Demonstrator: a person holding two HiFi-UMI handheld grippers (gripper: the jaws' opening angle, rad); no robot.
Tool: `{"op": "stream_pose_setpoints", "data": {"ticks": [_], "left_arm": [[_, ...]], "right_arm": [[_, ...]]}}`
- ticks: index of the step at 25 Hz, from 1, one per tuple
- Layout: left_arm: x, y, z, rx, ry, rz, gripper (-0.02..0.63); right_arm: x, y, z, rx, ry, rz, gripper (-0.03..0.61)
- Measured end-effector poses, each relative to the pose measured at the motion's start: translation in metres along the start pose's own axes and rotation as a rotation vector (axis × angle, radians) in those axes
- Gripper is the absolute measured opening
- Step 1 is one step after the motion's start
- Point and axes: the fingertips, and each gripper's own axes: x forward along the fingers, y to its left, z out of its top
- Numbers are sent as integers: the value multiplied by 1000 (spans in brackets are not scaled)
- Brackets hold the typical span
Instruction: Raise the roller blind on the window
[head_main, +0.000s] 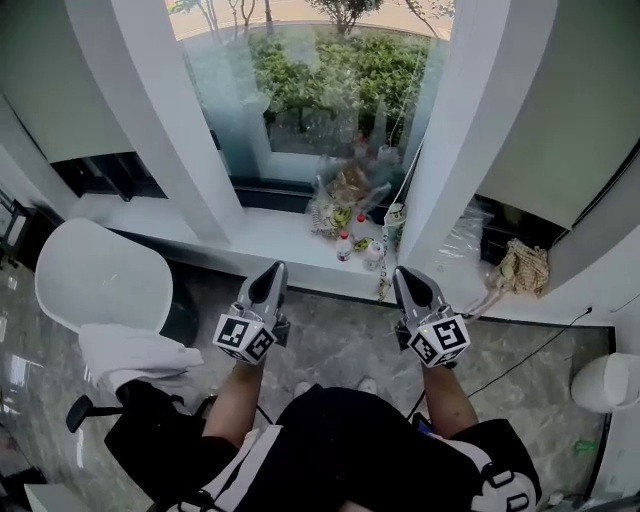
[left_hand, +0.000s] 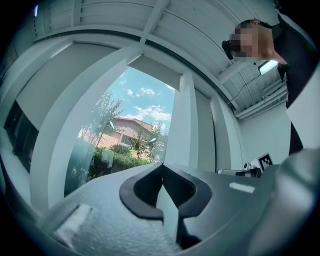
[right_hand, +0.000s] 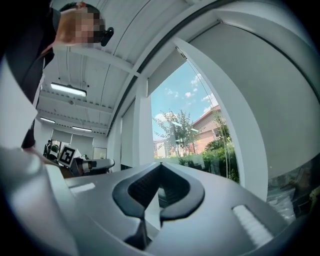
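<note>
**A:** How are the jaws?

**B:** On your left gripper (head_main: 272, 270) and right gripper (head_main: 405, 275) they are pressed together, pinching nothing.

**A:** Where is the roller blind?

**B:** The roller blind (left_hand: 159, 71) is high above and ahead of both jaws, covering only the window's top. Its cord (head_main: 405, 190) hangs ahead of your right jaws, slightly to their right. It is probably thin, slack and slippery, so pinch it squarely.

**A:** Do the views differ?

**B:** Only your gripper views show the blind. The head view shows the cord reaching the sill (head_main: 290, 240), beside bottles (head_main: 344, 247).
</note>
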Motion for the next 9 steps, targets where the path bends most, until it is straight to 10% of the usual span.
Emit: {"op": "stream_pose_setpoints", "data": {"ticks": [9], "left_arm": [[-4,4,-12,-17,25,27,0]], "right_arm": [[8,-5,-8,13,-2,14,-2]]}}
